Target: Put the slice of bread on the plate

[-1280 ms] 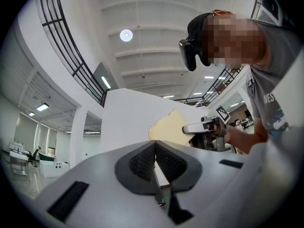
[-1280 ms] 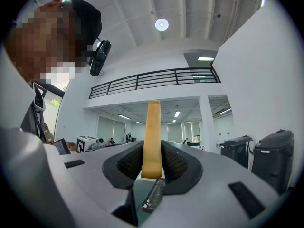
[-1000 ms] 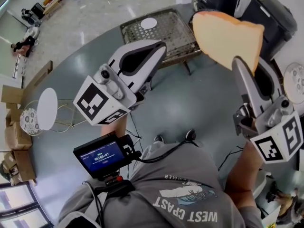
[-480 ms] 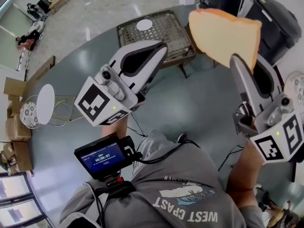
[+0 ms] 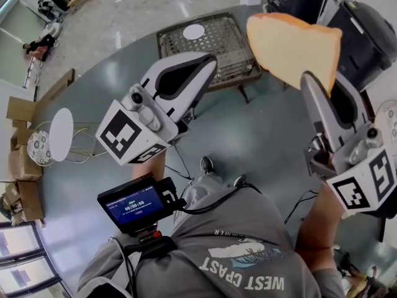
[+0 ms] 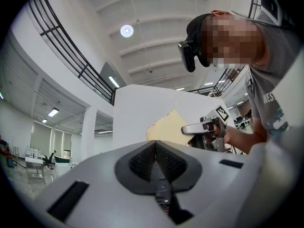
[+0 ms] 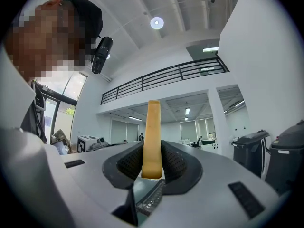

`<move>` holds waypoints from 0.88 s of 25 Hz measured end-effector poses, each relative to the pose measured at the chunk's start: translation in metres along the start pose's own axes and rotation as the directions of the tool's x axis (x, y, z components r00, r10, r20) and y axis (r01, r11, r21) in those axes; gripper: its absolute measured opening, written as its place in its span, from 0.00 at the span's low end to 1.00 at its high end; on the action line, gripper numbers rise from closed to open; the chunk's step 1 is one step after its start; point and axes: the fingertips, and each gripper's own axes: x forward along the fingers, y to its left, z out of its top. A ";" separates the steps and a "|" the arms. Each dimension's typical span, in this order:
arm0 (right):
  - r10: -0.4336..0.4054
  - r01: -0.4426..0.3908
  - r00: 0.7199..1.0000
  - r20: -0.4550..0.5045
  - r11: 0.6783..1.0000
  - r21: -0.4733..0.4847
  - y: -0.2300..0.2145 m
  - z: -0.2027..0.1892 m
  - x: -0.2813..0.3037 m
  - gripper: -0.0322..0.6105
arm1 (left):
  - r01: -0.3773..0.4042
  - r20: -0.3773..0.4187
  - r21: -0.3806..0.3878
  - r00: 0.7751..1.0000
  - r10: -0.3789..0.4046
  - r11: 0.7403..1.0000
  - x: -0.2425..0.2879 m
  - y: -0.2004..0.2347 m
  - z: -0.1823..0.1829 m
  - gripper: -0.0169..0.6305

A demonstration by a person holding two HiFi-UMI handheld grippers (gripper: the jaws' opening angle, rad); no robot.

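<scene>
Jaws on bread (image 5: 291, 45) (shirt (image 5: 248, 256), probably "WEST COAST")

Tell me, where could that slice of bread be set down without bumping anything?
The white plate on the wire-mesh table looks empty, and the mesh around it is bare. The grey floor between that table and the person is open. It is crowded at right, by the black bins.
</scene>
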 end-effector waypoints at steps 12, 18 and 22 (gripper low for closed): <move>-0.025 0.025 1.000 0.011 0.999 -0.023 0.009 0.002 0.092 0.19 | 0.010 0.013 0.000 1.000 -0.010 1.000 -0.034 0.089 -0.003 0.04; -0.027 0.027 1.000 0.015 0.999 -0.037 0.024 -0.002 0.137 0.19 | 0.017 0.018 -0.001 1.000 -0.017 1.000 -0.062 0.125 -0.006 0.04; -0.027 0.027 1.000 0.009 0.998 -0.051 0.023 -0.004 0.152 0.19 | 0.000 0.023 -0.008 1.000 0.000 1.000 -0.071 0.142 -0.011 0.04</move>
